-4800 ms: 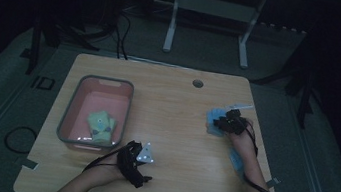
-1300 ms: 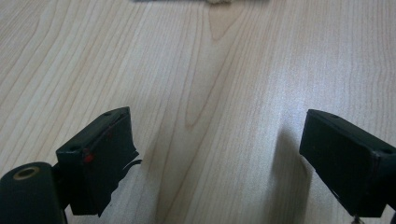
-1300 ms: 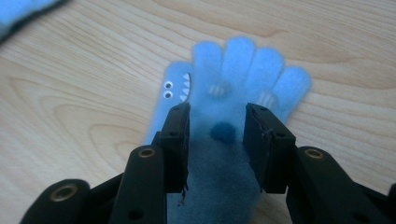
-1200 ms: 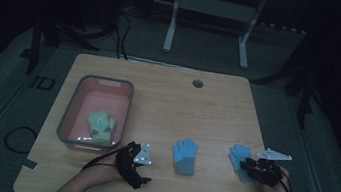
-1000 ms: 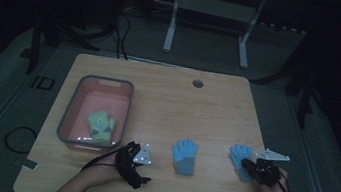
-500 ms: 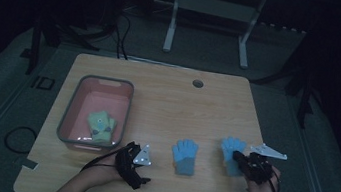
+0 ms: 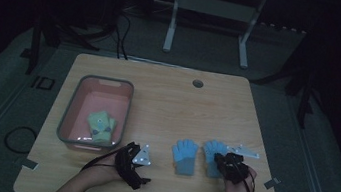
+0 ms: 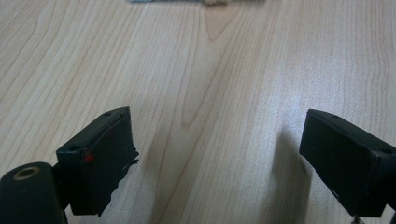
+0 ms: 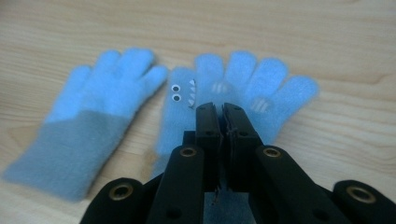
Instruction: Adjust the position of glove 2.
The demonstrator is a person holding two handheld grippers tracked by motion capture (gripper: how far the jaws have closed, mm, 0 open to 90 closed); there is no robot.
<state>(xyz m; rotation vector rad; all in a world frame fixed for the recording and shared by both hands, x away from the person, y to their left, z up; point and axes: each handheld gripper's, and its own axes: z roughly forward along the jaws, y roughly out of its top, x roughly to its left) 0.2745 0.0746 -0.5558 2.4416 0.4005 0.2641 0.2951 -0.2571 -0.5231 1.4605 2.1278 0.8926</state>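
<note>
Wooden table (image 7: 168,100), dim room. Landmark: the pink bin (image 7: 96,111) with grey rim, sitting on the table's left part.

Right gripper (image 7: 222,163) is well to the right of the bin, near the table's front edge. Jaws clenched tight, pressed together on the palm of a blue glove (image 7: 211,155). In the right gripper view the jaws meet over this glove (image 9: 243,88): 2 googly eyes and small white teeth on the thumb side, pale stripes on 2 fingers, fingers pointing away from the camera. Some cloth seems pinched between the pads, though the exact contact is hidden by the jaws.

A 2nd blue glove (image 7: 184,154) lies flat just beside the gripped one, on the side nearer the bin, fingers pointing to the table's far edge. In the right gripper view it (image 9: 88,112) has a greyer cuff and lies close to the gripped glove; cannot tell if they touch.

Left gripper (image 7: 134,164) rests just right of the bin's front corner, near the table's front edge. Jaws released, standing wide apart over bare wood in the left gripper view (image 8: 215,158).

Inside the bin lies a yellow-green soft item (image 7: 100,124), toward its front end. Far right of the bin, near the table's back edge, is a round cable hole (image 7: 198,83).
</note>
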